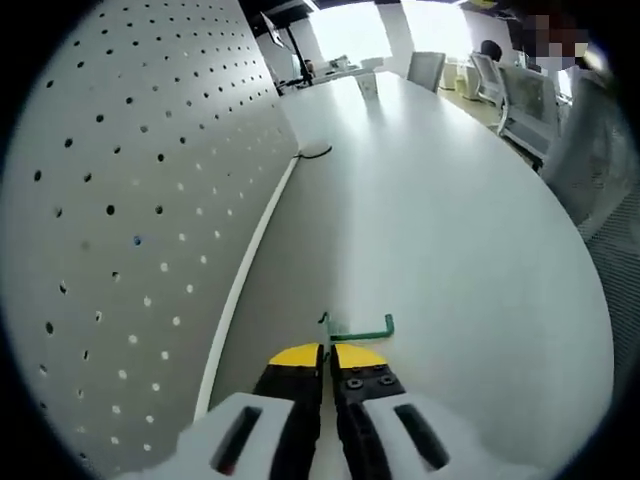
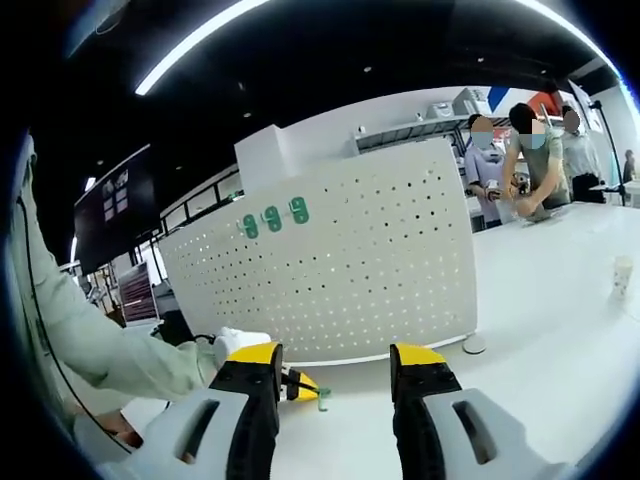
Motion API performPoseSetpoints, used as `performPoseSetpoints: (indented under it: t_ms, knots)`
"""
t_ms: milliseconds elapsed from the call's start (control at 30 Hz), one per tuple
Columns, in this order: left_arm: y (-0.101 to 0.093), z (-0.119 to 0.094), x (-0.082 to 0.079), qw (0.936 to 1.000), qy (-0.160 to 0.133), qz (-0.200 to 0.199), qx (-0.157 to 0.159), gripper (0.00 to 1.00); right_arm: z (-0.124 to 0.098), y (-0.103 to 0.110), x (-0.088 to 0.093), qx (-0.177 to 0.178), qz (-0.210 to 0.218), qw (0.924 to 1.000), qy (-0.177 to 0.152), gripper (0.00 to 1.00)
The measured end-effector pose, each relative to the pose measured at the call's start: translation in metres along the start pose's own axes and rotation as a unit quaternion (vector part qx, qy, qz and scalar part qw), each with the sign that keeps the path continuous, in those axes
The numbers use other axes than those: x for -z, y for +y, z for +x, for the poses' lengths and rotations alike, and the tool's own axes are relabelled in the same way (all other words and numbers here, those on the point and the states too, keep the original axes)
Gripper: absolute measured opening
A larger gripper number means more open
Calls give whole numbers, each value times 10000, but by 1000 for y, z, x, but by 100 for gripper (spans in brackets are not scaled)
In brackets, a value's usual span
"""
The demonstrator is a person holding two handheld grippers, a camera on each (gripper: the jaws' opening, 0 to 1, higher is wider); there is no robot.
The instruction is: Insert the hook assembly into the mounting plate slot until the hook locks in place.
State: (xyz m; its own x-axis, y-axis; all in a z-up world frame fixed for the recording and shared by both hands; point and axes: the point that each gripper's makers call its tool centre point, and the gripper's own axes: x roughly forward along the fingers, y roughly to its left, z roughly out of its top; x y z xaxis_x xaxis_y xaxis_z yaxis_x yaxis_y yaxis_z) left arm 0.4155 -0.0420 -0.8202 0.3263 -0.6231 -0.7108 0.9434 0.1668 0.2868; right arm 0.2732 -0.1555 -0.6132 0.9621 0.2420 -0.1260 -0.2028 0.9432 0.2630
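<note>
Left gripper: jaws closed on the green hook, which sticks out past the yellow tips, low over the white table just right of the pegboard. Right gripper view: sleeve at left, left gripper's yellow tip with hook at the pegboard's base. Three green hooks hang on its upper left. Right gripper: jaws wide apart, holding nothing, facing the pegboard. People stand past its right edge.

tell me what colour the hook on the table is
Green. The hook lies on the white table just past the left gripper, clearest in the left gripper view.
</note>
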Motion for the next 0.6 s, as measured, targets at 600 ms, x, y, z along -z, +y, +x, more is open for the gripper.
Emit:
performPoseSetpoints:
  t_ms: [600]
  knots:
    - [26, -58, -44, 9939, -724, -83, -825, 3, -5, 14, -20, -134, -157, 9995, -245, 41]
